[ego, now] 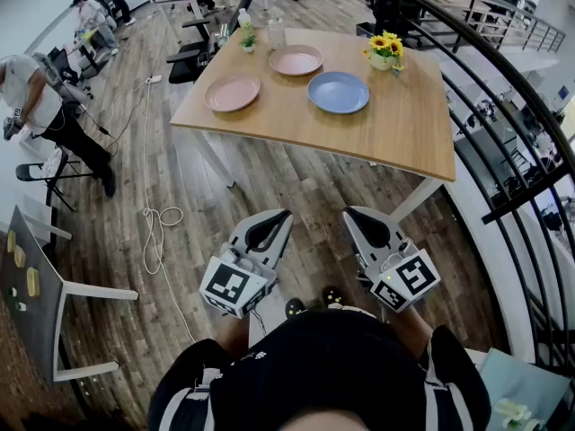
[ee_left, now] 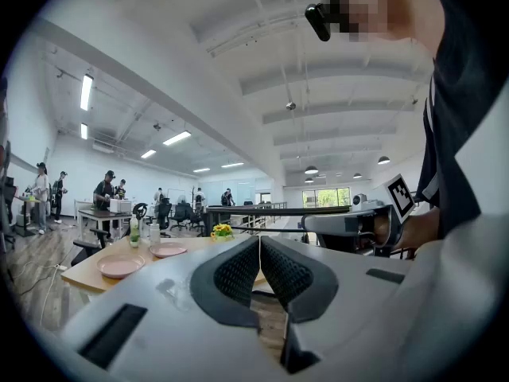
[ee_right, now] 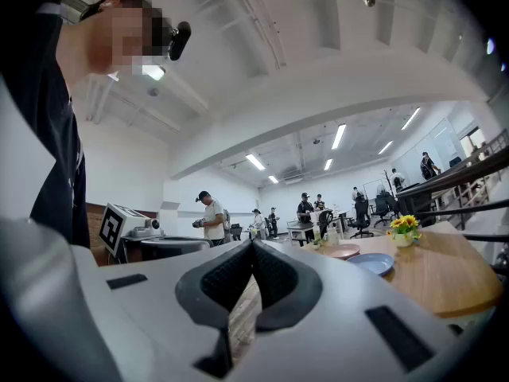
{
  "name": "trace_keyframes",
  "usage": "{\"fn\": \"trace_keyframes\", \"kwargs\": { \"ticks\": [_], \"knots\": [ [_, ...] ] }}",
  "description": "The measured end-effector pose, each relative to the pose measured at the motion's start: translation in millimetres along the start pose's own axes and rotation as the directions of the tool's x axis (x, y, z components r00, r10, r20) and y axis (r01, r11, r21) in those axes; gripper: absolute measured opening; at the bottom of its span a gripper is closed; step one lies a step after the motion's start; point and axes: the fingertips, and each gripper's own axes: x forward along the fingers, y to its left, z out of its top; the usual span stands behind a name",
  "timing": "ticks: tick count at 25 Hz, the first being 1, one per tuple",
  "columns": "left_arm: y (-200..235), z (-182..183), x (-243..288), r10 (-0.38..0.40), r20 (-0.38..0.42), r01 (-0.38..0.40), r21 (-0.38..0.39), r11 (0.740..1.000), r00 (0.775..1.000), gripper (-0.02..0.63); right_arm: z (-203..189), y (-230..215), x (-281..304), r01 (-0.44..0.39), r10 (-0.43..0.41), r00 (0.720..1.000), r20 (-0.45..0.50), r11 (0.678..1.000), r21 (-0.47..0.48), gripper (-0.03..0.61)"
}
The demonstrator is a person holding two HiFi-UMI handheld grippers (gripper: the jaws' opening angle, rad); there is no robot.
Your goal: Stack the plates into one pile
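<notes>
Both grippers are held level over the wooden floor, well apart from the sunflower pot (ego: 384, 52) and short of the bench (ego: 395, 133) it stands on.

Plates, all separate, nothing stacked:
- blue plate (ego: 338, 92): near the pot, toward its left and on the person's side
- far pink plate (ego: 296, 59): left of the pot, about level with it
- near pink plate (ego: 232, 92): farthest left of the pot, close to the bench's left edge

Fingers:
- left gripper (ego: 284, 214): fingers (ee_left: 238, 273) pressed together, nothing between them
- right gripper (ego: 349, 212): fingers (ee_right: 227, 281) likewise together, empty, touching nothing

Risks, as judged from here:
- The plates lie flat with low rims. Fingers arriving closed would push a plate across the smooth wood instead of taking its edge, so they need opening first.
- The blue plate sits close to the pot. A wide reach from the right could tip the flowers.
- A glass (ego: 276, 32) and bottle (ego: 243, 18) stand left of the pot beyond the far pink plate, and lifting that plate carelessly could knock them.
- A one-sided rim grip may let a plate tilt and slip on the way to the pile.
</notes>
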Motion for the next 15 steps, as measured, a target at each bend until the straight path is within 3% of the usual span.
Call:
{"fn": "trace_keyframes", "kwargs": {
  "ticks": [9, 15],
  "knots": [
    [11, -5, -10, 0.007, -0.010, -0.007, 0.007, 1.000, 1.000, 0.015, -2, 8, 8, -0.001, 0.000, 1.000, 0.017, 1.000, 0.024, 0.000],
    [31, -16, -39, 0.071, -0.012, -0.071, 0.008, 0.997, 0.997, 0.016, -5, 26, 26, -0.024, 0.024, 1.000, 0.004, 0.999, -0.028, 0.002]
  ]
}}
